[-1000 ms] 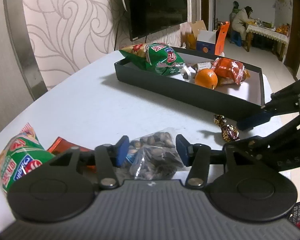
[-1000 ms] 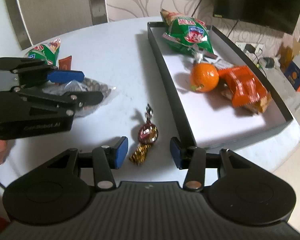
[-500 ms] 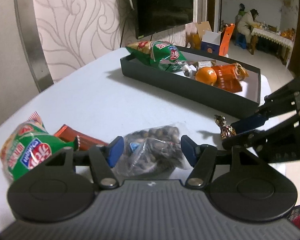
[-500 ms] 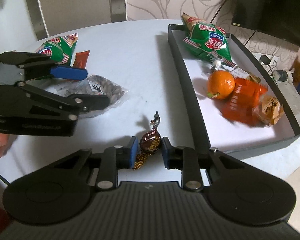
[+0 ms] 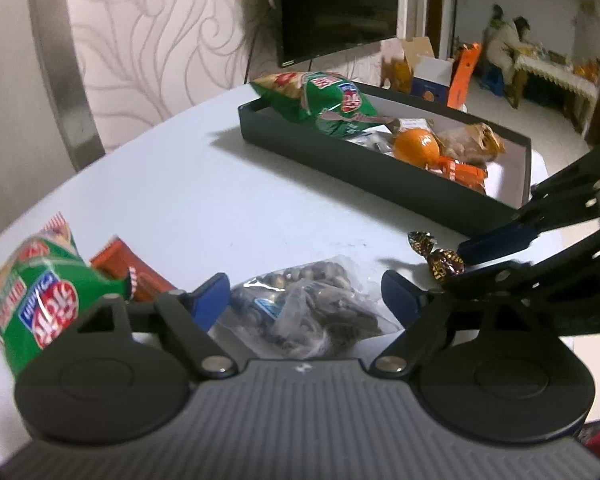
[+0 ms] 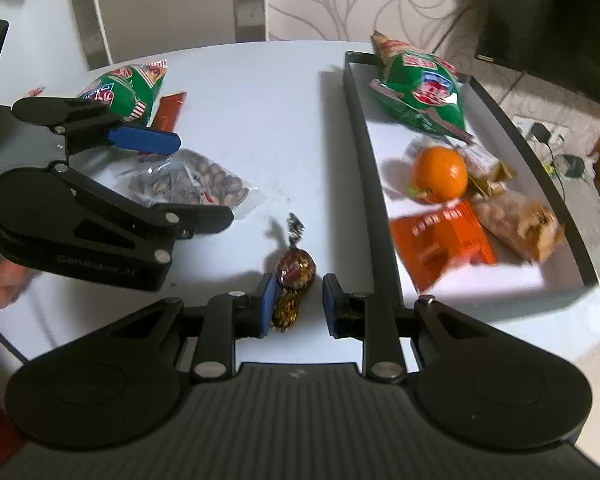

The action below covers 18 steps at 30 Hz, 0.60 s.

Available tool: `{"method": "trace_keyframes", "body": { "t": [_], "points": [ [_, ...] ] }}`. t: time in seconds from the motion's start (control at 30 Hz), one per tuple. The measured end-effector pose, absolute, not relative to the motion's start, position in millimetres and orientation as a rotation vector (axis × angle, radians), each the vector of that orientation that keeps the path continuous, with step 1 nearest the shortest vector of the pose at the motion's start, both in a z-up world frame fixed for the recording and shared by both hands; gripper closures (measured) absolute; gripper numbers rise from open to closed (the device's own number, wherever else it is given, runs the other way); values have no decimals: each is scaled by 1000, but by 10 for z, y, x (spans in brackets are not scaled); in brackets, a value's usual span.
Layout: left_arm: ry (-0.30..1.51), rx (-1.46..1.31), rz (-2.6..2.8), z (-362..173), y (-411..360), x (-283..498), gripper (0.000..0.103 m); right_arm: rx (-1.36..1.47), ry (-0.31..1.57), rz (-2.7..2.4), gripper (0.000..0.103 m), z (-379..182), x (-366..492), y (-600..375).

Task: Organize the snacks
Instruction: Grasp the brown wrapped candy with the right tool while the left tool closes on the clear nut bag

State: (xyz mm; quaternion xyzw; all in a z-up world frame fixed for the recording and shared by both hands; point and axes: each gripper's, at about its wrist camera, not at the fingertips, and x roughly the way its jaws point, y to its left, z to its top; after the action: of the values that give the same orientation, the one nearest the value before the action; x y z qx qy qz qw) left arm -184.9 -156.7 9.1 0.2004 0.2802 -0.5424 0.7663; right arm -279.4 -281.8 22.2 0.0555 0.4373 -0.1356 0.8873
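The white table (image 6: 260, 92) carries a black tray (image 6: 364, 148) along its right side, already holding a green chip bag (image 6: 420, 92), an orange (image 6: 440, 176), an orange packet (image 6: 440, 240) and a paler wrapped snack beside it. Left on the bare table are a second green bag (image 6: 128, 88), a red packet (image 6: 170, 110), a clear bag of nuts (image 6: 188, 184) and a wrapped chocolate candy (image 6: 296, 270). The step in hand appears to be a double pickup. The left gripper (image 5: 304, 296) is spread wide either side of the nut bag, not yet closed. The right gripper (image 6: 296, 300) brackets the candy, the left pad touching or nearly touching, a gap on the other side: parted, not gripping. Next, each needs closing, then a lift clear of the tray's near wall. The candy lies near the table edge and just beside the tray wall; open table lies between the two grippers and beyond the nuts
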Motion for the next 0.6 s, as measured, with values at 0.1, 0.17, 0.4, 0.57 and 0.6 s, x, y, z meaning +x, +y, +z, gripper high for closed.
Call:
{"method": "trace_keyframes", "body": {
  "t": [0.1,0.17,0.4,0.57,0.6],
  "points": [
    [634,403,-1178,97,-1518,-1831,29,99,906,-254,74,204,-2705,-2855],
    [641,397,-1189,107,-1471,-1842,36,78,914,-236,76,210,-2682,-2854],
    [628,380,-1181,156,-1380,-1939,53,104,923,-219,76,257,-2764,-2866],
    [614,389,-1175,205,-1389,-1982,81,107,914,-213,76,353,-2825,-2881],
    [614,388,-1167,214,-1389,-1986,83,105,911,-214,76,368,-2836,-2882]
  ]
}}
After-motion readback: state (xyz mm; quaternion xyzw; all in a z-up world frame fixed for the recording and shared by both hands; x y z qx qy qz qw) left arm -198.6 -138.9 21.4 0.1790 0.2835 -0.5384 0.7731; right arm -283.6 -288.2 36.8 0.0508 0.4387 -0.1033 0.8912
